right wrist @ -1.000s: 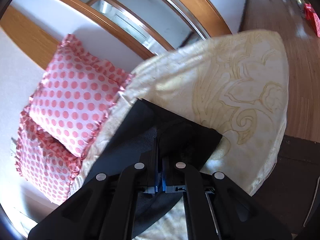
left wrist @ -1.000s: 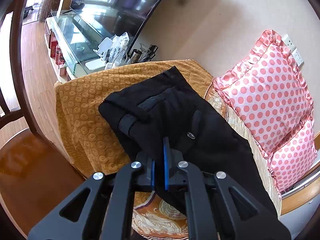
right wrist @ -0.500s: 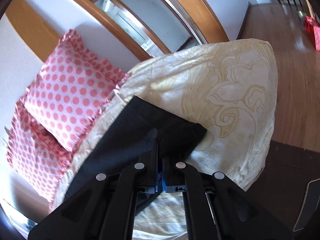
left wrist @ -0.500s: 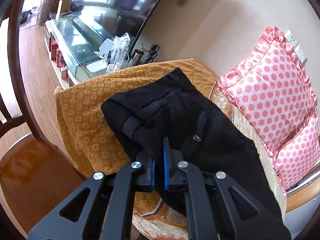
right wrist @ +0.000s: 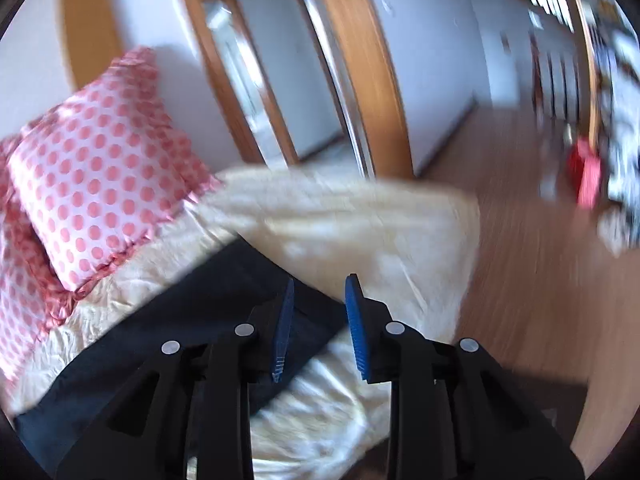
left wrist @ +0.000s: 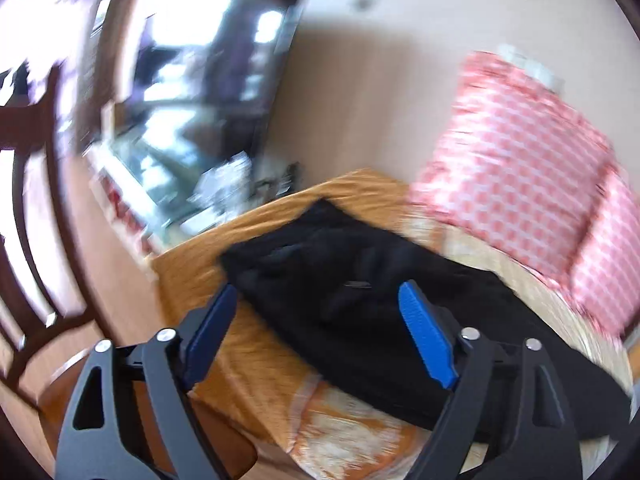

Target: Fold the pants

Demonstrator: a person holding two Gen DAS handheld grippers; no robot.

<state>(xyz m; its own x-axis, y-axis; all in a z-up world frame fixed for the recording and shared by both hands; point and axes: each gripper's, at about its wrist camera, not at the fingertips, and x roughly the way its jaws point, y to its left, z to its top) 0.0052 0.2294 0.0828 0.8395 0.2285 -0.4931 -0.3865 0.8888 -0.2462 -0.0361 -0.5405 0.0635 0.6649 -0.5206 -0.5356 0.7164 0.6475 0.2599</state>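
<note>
Left gripper (left wrist: 316, 312) just sprang wide over pants (left wrist: 360, 300) on orange cover (left wrist: 248, 344) — right gripper (right wrist: 318, 312) parted narrowly, empty.

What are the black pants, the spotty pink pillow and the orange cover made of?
The black pants look like soft matte cloth, perhaps cotton: they sag flat and show no shine. The pink polka-dot pillow looks like smooth, slightly glossy fabric, maybe satin, with a shiny ruffled edge. The orange cover seems a thick woven cloth; blur hides its texture here.
</note>
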